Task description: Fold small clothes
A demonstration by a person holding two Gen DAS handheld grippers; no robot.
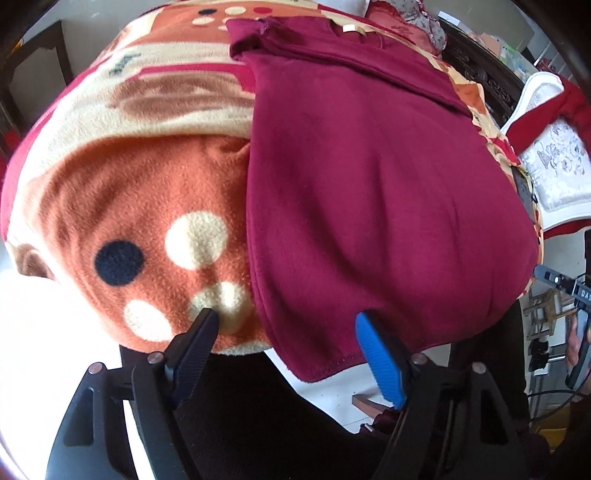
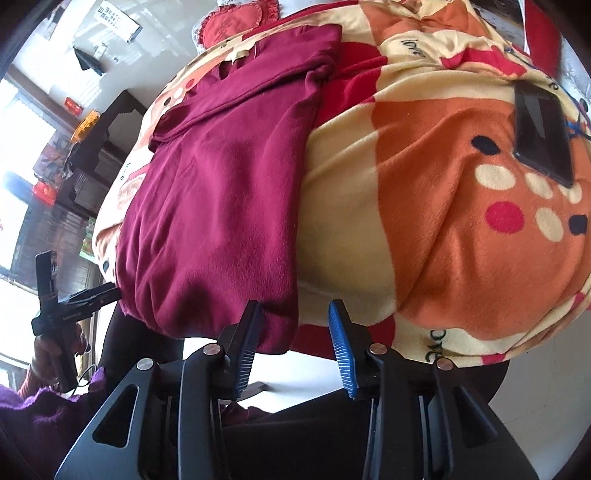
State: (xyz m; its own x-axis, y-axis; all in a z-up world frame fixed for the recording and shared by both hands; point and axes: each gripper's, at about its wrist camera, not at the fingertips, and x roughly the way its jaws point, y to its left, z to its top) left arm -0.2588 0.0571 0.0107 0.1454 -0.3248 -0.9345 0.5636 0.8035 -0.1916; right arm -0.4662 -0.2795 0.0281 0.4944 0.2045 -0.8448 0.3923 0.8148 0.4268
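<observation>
The dark red garment [image 1: 351, 192] lies flat on a fleece blanket [image 1: 147, 206] patterned in orange, cream and red with pale and dark dots, and its long axis runs from the near edge of the blanket straight away toward the far side. Its far end carries a folded-over band with a small pale label [image 1: 351, 29] near the neckline, so the top of the garment points away and the hem points toward the grippers; the hem hangs a little over the near edge of the blanket. In the left wrist view the left gripper [image 1: 288, 325] sits just below that hem, its jaws spread wide and holding nothing, the blue-padded finger [image 1: 376, 354] touching or nearly touching the hem and the black finger [image 1: 199, 339] against the dotted blanket beside the garment. In the right wrist view the garment [image 2: 221, 192] lies left of centre, and the right gripper [image 2: 295, 321] is at the near edge of the blanket by the garment's right hem corner, jaws also apart and empty, one finger [image 2: 247, 336] overlapping the cloth's corner and the other [image 2: 341, 347] over the bare blanket [image 2: 424, 221]. A dark phone [image 2: 543, 136] lies on the blanket well to the right of the garment. Beyond the garment's far end a red cushion [image 2: 232, 22] shows.
</observation>
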